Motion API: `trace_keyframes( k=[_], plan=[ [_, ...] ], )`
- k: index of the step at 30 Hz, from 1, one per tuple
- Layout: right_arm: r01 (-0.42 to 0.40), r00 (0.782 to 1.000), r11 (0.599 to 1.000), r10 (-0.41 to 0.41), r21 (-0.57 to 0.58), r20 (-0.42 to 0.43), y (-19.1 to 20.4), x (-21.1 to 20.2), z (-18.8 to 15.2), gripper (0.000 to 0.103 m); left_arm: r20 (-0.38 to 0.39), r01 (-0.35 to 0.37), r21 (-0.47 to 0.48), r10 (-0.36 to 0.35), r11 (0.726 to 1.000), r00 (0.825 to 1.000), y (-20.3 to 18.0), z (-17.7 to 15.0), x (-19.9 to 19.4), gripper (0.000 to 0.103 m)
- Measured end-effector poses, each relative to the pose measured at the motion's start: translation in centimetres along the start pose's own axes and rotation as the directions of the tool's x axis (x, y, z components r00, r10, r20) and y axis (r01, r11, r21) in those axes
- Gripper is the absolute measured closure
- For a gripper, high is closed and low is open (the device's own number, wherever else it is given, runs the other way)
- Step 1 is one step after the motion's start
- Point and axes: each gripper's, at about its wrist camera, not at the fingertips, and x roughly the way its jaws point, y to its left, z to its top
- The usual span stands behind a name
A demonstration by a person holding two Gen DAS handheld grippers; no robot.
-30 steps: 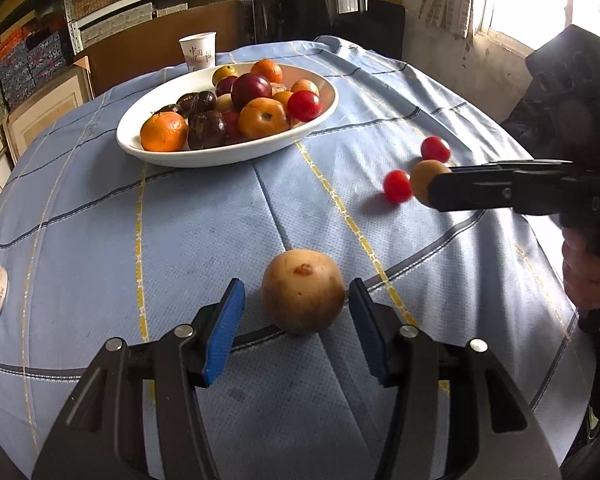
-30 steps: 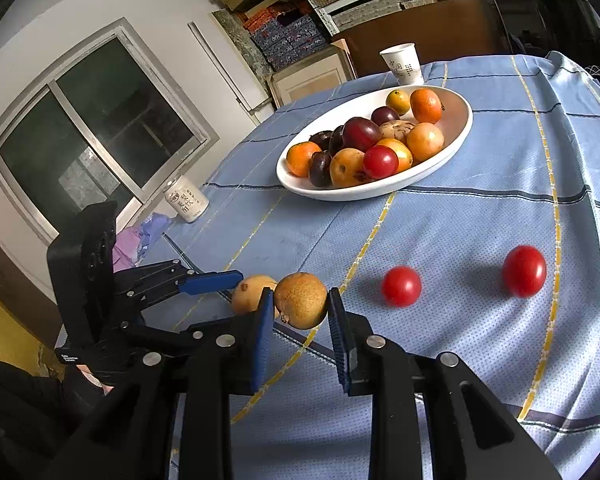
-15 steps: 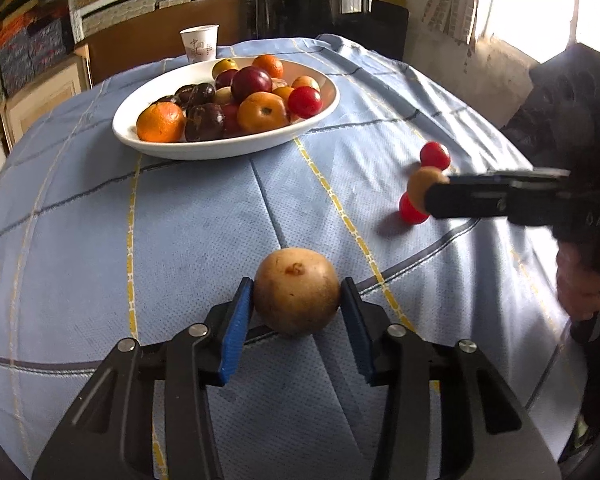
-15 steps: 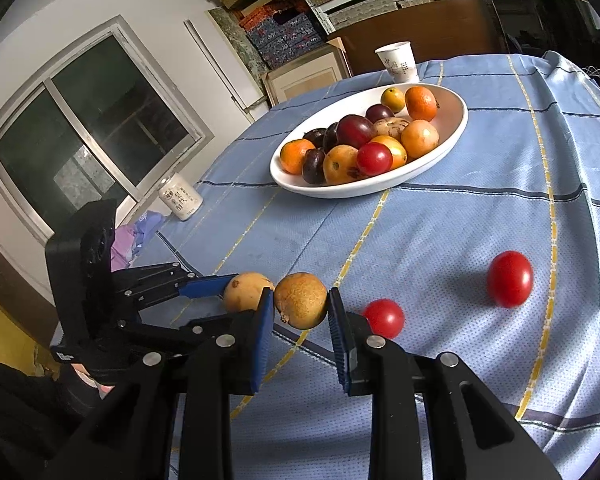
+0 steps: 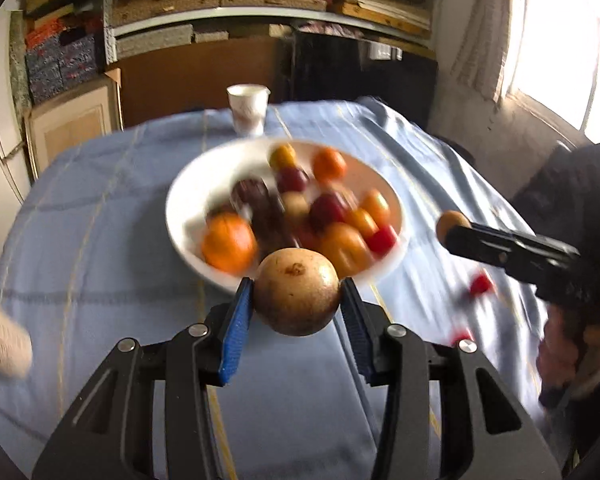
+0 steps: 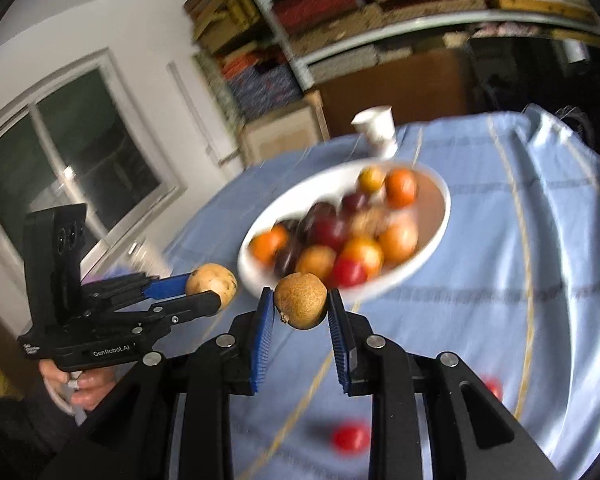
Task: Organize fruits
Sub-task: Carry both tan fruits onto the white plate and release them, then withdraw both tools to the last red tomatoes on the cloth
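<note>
We held both grippers angled downward above the bench: left gripper (image 5: 296, 306) clamped on a round, rough-skinned brown fruit (image 5: 296, 292); right gripper (image 6: 300, 312) clamped on a smaller brown fruit (image 6: 301, 300), near the white oval bowl (image 6: 432, 240).

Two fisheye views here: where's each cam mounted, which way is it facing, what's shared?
Left wrist: sits behind the left tool, looking forward and down at its brown fruit and the fruit bowl; a hand shows at right.
Right wrist: sits behind the right tool, facing its own brown fruit; the left tool and fingers show.
Shared: bowl, paper cup, blue tablecloth.
</note>
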Motion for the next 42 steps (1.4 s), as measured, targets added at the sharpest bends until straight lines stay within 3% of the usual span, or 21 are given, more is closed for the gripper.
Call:
trace_keyframes(
  k=[2, 9, 11, 12, 13, 17, 20, 23, 27, 31, 36, 42],
  plan=[
    [0.023, 0.999, 0.999, -0.024, 0.030, 0.021, -0.6, 1.3, 1.5, 0.076, 0.003, -0.019, -0.014, 0.019, 1.000, 1.000, 0.9, 2.1, 1.7, 0.059],
    [0.067, 0.998, 0.994, -0.065, 0.087, -0.022, -2.4, 6.9, 5.0, 0.075, -0.023, -0.043, -0.050, 0.042, 0.998, 0.999, 3.1, 5.8, 6.6, 0.059],
    [0.078, 0.997, 0.992, -0.076, 0.098, -0.023, -2.5, 7.6, 5.3, 0.064, -0.017, -0.051, -0.064, 0.050, 0.997, 0.999, 3.4, 6.3, 6.5, 0.045],
    [0.083, 0.997, 0.991, -0.082, 0.108, -0.013, -2.5, 7.5, 5.5, 0.048, 0.004, -0.055, -0.075, 0.055, 0.996, 0.998, 3.6, 6.5, 5.9, 0.020],
    [0.078, 0.997, 0.990, -0.079, 0.115, 0.004, -2.4, 7.1, 5.7, 0.047, 0.056, -0.064, -0.090, 0.069, 0.994, 0.996, 3.7, 6.6, 4.5, 0.008],
    [0.053, 0.995, 0.992, -0.063, 0.117, 0.080, -2.4, 3.7, 5.8, 0.046, 0.115, -0.075, -0.085, 0.084, 0.994, 0.990, 3.2, 5.8, 0.5, 0.008],
    [0.096, 0.989, 0.989, -0.108, 0.108, 0.102, -2.8, 0.6, 4.7, 0.044, 0.112, -0.099, -0.104, 0.111, 0.990, 0.987, 2.6, 4.0, -1.9, 0.005],
    [0.179, 0.975, 0.979, -0.190, 0.095, 0.118, -3.6, -1.4, 3.1, 0.033, 0.106, -0.130, -0.146, 0.146, 0.981, 0.984, 1.7, 0.8, -3.3, 0.005],
    [0.354, 0.929, 0.933, -0.358, 0.058, 0.088, -5.3, -3.1, 0.3, 0.032, 0.080, -0.088, -0.159, 0.102, 0.983, 0.992, -0.2, -3.8, -3.4, 0.005],
    [0.452, 0.891, 0.892, -0.452, 0.002, 0.048, -5.3, -4.1, -2.0, 0.032, 0.007, -0.040, -0.143, 0.041, 0.989, 0.999, -1.8, -7.0, -2.3, 0.005],
    [0.414, 0.910, 0.910, -0.414, -0.028, -0.019, -4.9, -4.2, -3.7, 0.032, 0.007, -0.056, -0.060, 0.056, 0.997, 0.998, -4.0, -8.3, -2.4, 0.005],
    [0.418, 0.899, 0.904, -0.426, -0.089, -0.100, -4.1, -2.7, -5.0, 0.032, -0.039, -0.057, -0.020, 0.056, 0.998, 0.998, -4.9, -8.5, -1.6, 0.005]
  ],
)
